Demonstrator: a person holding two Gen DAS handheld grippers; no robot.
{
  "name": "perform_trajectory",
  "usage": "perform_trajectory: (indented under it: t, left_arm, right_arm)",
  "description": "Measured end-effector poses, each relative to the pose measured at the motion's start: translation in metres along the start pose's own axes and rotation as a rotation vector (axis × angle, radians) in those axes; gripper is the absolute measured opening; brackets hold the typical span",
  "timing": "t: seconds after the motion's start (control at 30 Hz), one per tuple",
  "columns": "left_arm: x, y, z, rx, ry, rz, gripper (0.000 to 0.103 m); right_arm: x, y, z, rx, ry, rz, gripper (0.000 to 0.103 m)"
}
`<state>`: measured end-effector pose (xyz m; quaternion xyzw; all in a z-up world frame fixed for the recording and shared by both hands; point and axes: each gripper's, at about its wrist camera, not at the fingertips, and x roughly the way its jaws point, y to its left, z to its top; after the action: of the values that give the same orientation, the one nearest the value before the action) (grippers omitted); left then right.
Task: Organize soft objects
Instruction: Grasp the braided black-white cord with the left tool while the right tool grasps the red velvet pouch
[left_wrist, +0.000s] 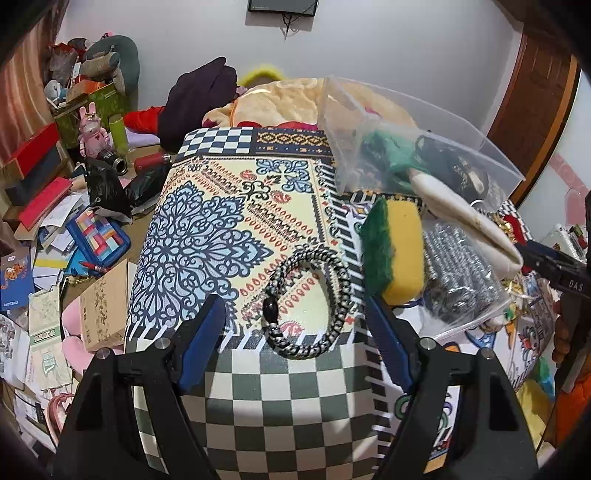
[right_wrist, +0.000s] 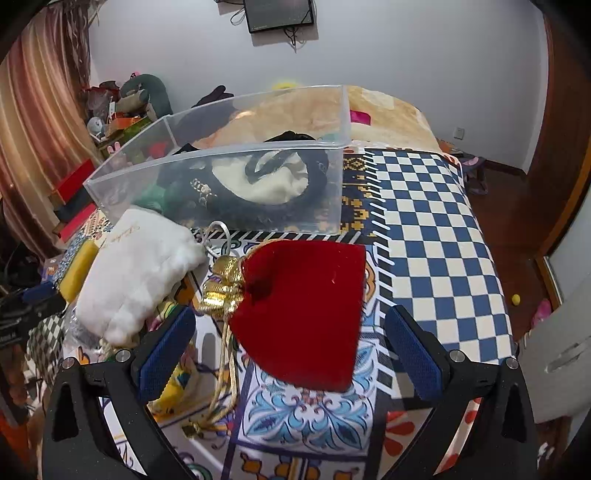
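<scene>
My left gripper (left_wrist: 295, 317) is open above the patterned table, its fingers on either side of a black-and-white braided cord loop (left_wrist: 314, 295). A yellow-and-green sponge (left_wrist: 395, 247) stands by its right finger. A clear plastic bin (left_wrist: 406, 147) behind holds green, black and cream soft items. My right gripper (right_wrist: 291, 343) is open around a red velvet drawstring pouch (right_wrist: 306, 314) with gold cord (right_wrist: 221, 288). A white fluffy pouch (right_wrist: 136, 273) lies to its left, in front of the bin (right_wrist: 221, 184). The sponge (right_wrist: 79, 269) shows at far left.
A bag of steel scourers (left_wrist: 454, 273) lies right of the sponge. The floor on the left is heaped with boxes, papers and toys (left_wrist: 74, 221). Folded blankets (right_wrist: 388, 110) lie behind the bin. The table's checkered edge (right_wrist: 461, 258) runs along the right.
</scene>
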<state>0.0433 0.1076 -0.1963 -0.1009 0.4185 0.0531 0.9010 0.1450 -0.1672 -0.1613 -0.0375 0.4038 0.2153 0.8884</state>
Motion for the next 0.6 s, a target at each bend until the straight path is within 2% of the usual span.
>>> perform_trajectory:
  t: [0.07,0.13,0.17,0.23,0.27,0.33,0.4,0.6]
  left_arm:
    - [0.000,0.000,0.000,0.002,-0.009,0.002,0.076]
    - [-0.001,-0.001,0.000,0.009,-0.013,-0.004,0.067]
    - [-0.001,-0.003,0.000,0.015,-0.017,-0.002,0.063]
    - [-0.001,-0.005,0.000,0.029,-0.022,0.001,0.049]
    - [-0.002,-0.005,0.001,0.032,-0.024,-0.002,0.045]
    - [-0.002,-0.006,0.002,0.033,-0.024,-0.008,0.030]
    - [-0.002,-0.006,0.003,0.032,-0.028,-0.013,0.024]
    - [-0.013,-0.010,0.012,0.039,-0.073,-0.015,0.017]
  right_arm:
    - [0.004,0.003,0.001,-0.003,0.003,-0.004,0.093]
    - [0.004,0.008,0.000,-0.033,-0.005,-0.025,0.079]
    - [0.002,0.010,-0.001,-0.045,-0.009,-0.031,0.076]
    - [0.001,0.012,-0.001,-0.055,-0.011,-0.025,0.068]
    - [0.000,0.014,-0.001,-0.058,-0.012,-0.023,0.060]
    - [0.000,0.013,0.000,-0.062,-0.013,-0.015,0.049]
    - [0.000,0.013,0.000,-0.064,-0.011,-0.010,0.036]
    - [-0.009,0.009,0.003,-0.081,-0.046,-0.023,0.028]
